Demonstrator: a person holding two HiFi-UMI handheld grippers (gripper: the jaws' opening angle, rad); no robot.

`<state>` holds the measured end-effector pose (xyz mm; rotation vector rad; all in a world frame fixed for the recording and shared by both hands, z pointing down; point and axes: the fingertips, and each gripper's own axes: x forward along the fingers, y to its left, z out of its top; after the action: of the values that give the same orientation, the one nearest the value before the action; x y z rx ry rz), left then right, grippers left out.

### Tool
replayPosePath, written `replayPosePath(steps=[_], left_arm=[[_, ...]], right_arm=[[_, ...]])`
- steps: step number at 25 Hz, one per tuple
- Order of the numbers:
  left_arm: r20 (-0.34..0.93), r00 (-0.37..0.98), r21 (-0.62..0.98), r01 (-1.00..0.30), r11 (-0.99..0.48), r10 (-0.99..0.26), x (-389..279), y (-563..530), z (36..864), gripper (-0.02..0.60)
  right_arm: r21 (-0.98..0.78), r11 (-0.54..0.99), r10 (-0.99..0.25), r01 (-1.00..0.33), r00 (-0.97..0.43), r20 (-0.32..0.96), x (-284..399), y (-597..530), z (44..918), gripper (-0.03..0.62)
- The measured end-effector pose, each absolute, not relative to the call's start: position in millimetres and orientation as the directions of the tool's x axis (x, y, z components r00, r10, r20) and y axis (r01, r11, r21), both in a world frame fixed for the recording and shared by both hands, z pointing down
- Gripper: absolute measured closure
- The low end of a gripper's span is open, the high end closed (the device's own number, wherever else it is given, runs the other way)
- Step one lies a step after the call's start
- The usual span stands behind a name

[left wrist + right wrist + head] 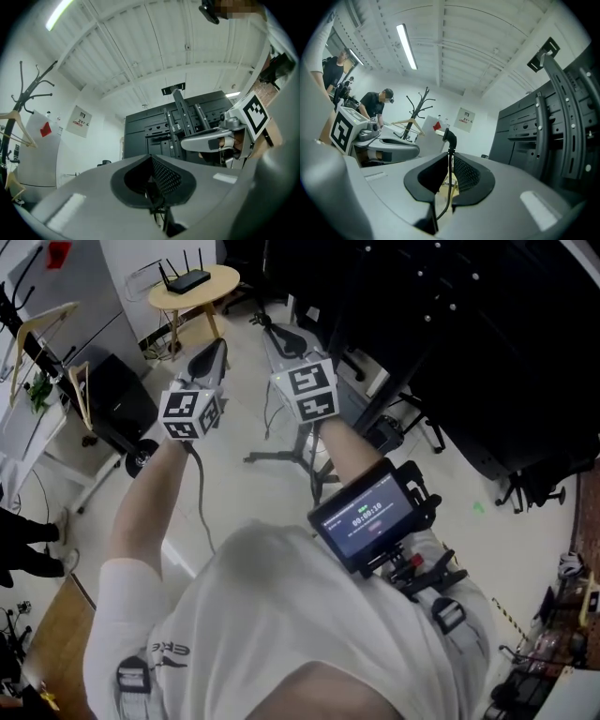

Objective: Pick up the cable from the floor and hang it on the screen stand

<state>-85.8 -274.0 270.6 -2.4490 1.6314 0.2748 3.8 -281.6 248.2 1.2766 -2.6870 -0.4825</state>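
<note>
I hold both grippers up in front of the black screen stand [441, 324]. A thin black cable [199, 488] hangs down from my left gripper [211, 354], whose jaws are shut on it. In the left gripper view the cable [158, 208] shows as thin strands under the closed pads of that gripper [152, 180]. My right gripper [281, 338] is shut on the cable's other end. Its angled plug [449, 136] stands up above that gripper [449, 173]. The stand's black rails [180, 119] rise just ahead, and its curved bars [555, 98] stand to the right in the right gripper view.
A round wooden table [194, 287] with a router stands at the back. A black box [122, 399] and wooden hangers [47, 329] are on the left, office chairs [534, 488] on the right. A tripod's legs [281, 457] spread on the floor below my hands. Two people [375, 105] stand by a coat rack [417, 105].
</note>
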Motion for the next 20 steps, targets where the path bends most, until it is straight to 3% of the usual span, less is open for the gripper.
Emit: replayPosePath(steps=[20], left_arm=[[-0.229,0.529,-0.001,-0.839,-0.544,-0.817,-8.8,-298.6,282.2,0.58]], right_arm=[[0.291,0.466,-0.864,-0.836,-0.5,-0.052,82.2,-314.3,202.5,0.543]])
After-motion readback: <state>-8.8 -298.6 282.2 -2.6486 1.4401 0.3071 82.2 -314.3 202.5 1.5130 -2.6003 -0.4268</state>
